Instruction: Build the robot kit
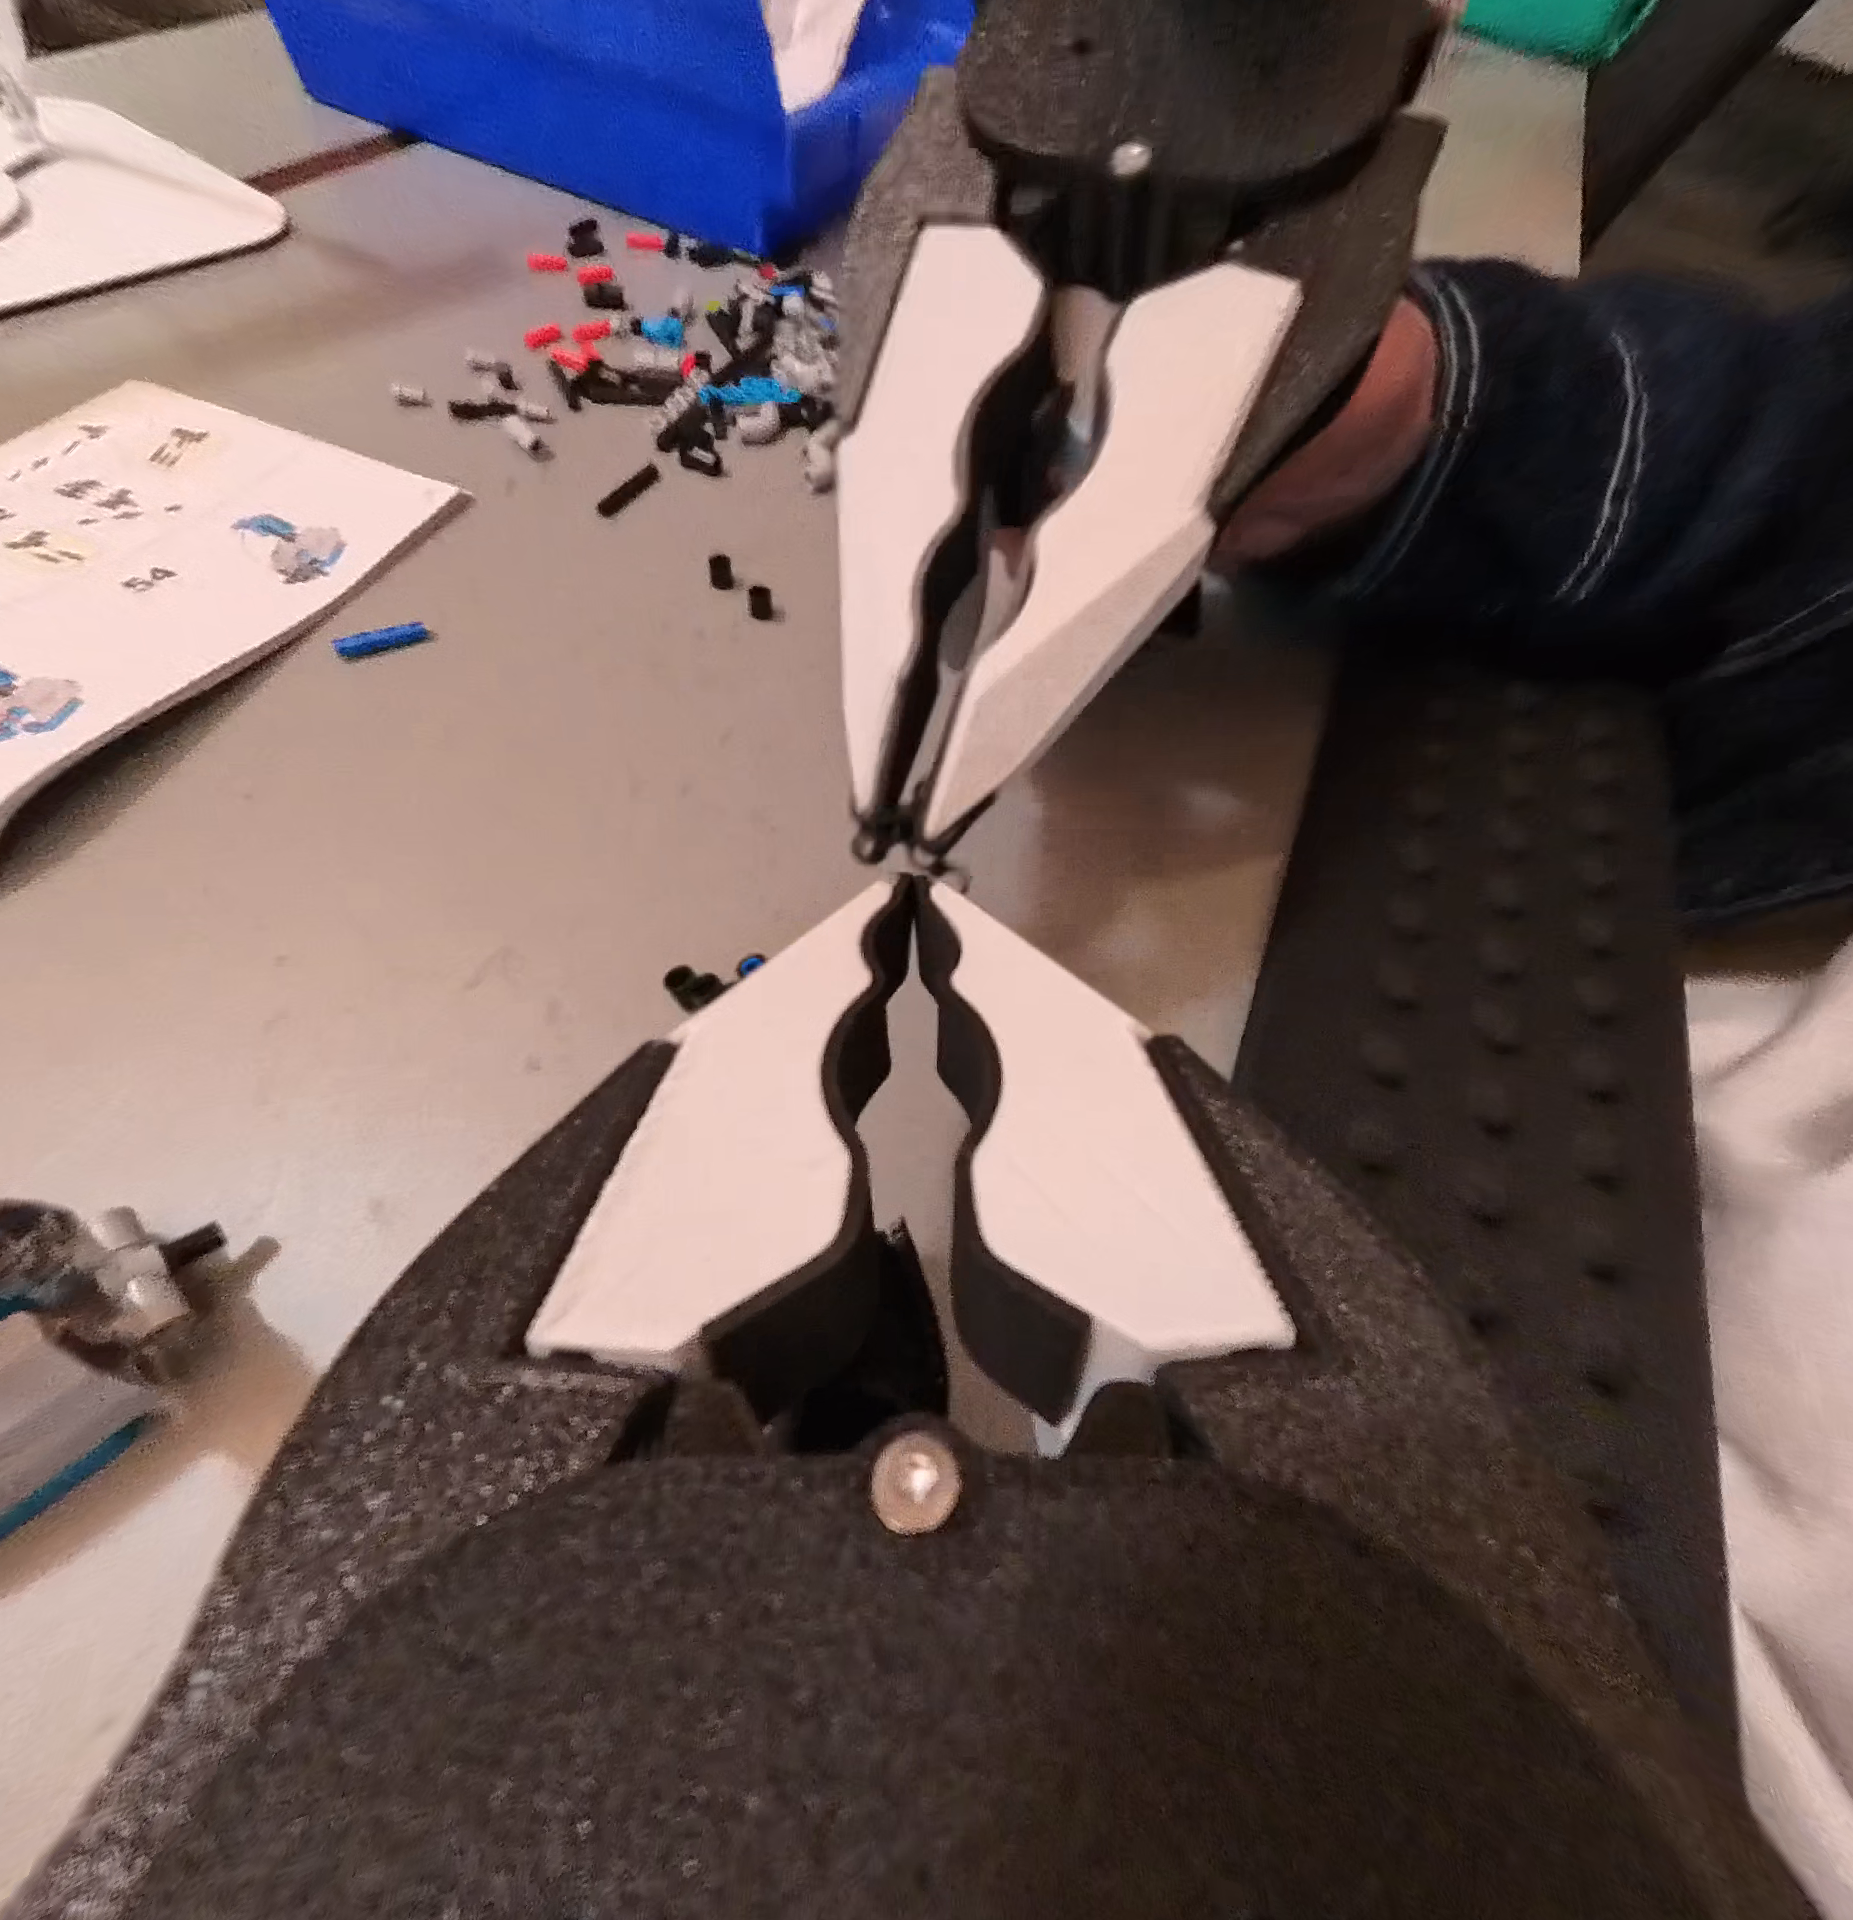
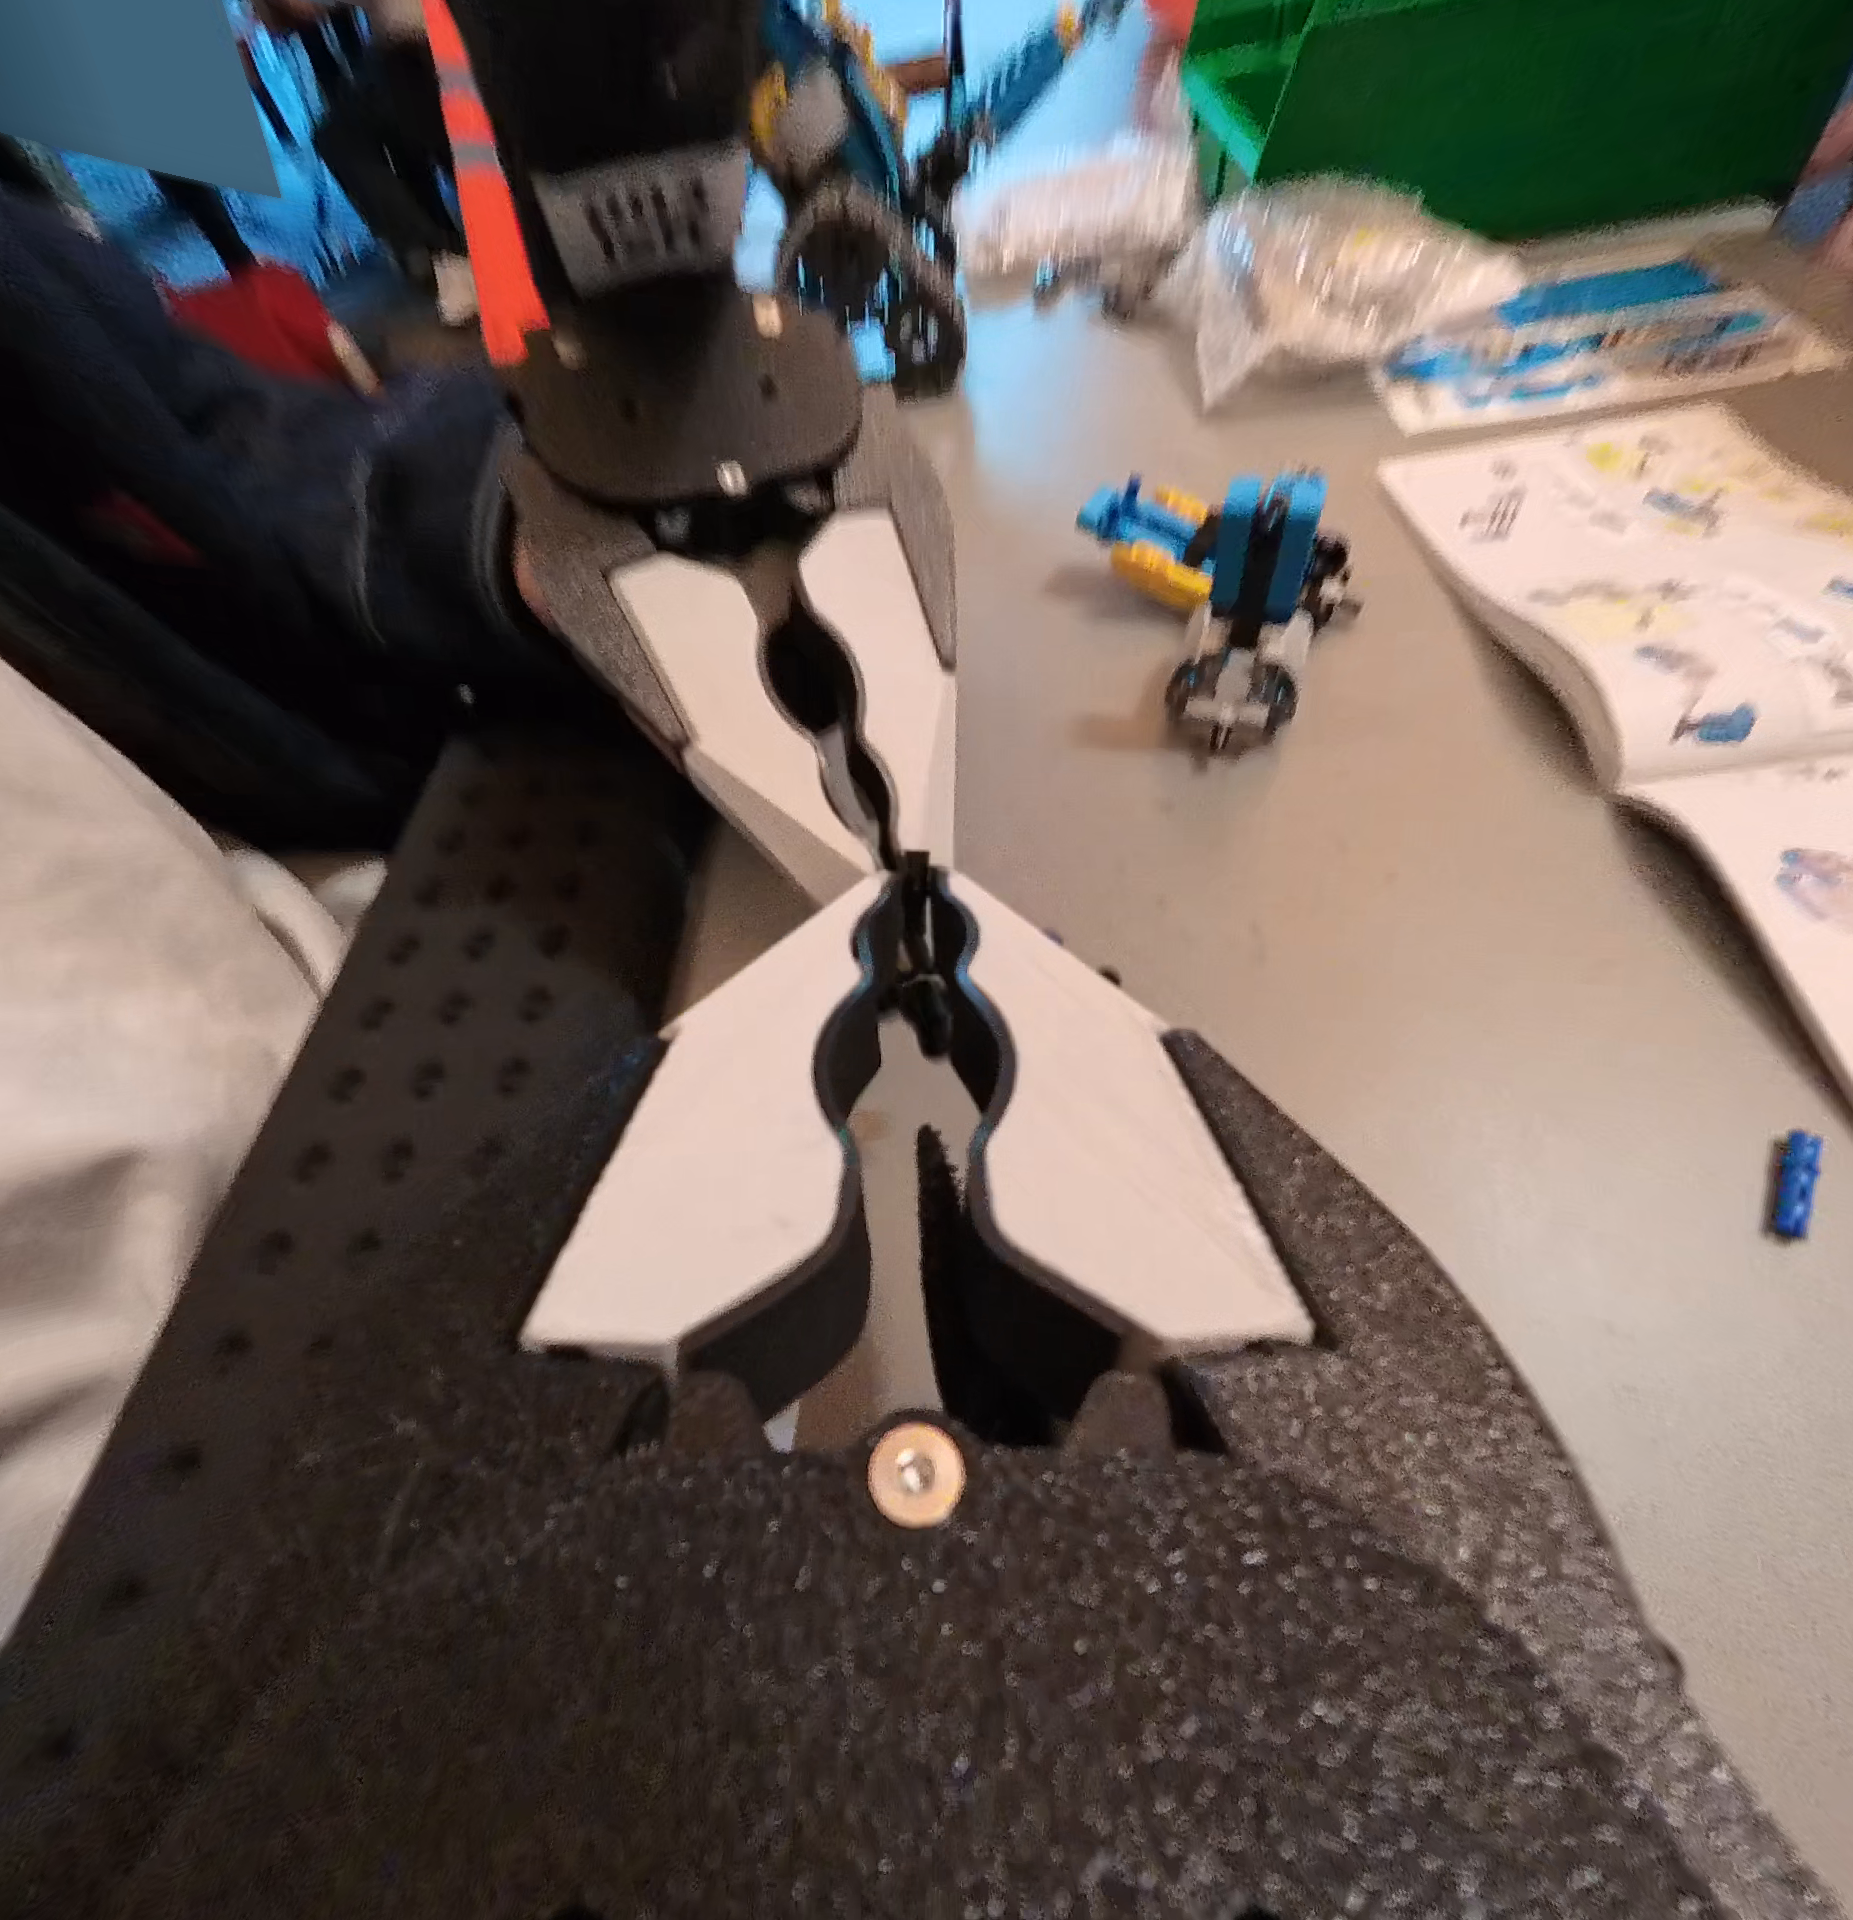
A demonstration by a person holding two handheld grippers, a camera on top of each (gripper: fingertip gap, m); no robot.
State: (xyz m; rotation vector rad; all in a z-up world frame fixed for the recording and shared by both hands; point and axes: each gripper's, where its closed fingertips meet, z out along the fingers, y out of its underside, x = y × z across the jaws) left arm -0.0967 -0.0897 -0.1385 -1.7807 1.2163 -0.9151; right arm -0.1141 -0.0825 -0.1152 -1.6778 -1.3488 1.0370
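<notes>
My two grippers meet tip to tip above a grey table (image 1: 382, 987). My right gripper (image 2: 917, 883) is shut on a small black toy-brick part (image 2: 920, 971) that sits between its white fingers. In the left wrist view the right gripper (image 1: 896, 831) comes in from the top, with the black part (image 1: 889, 840) at its tips. My left gripper (image 1: 911, 883) is shut, its tips against that part. I cannot tell whether it pinches anything. In the right wrist view the left gripper (image 2: 889, 847) comes in from the upper left.
A black perforated plate (image 1: 1473, 1039) lies under the grippers beside a person's dark sleeve (image 1: 1628, 468). Around them are a pile of small bricks (image 1: 673, 364), a blue bin (image 1: 589, 114), open booklets (image 1: 153, 561) (image 2: 1680, 644), loose blue bricks (image 1: 380, 639) (image 2: 1795, 1184) and a small blue and yellow model (image 2: 1234, 613). Less than 4 cm separates the two grippers' tips. The black perforated plate (image 1: 1473, 1039) sits 12 cm or so from the ends of my left fingers.
</notes>
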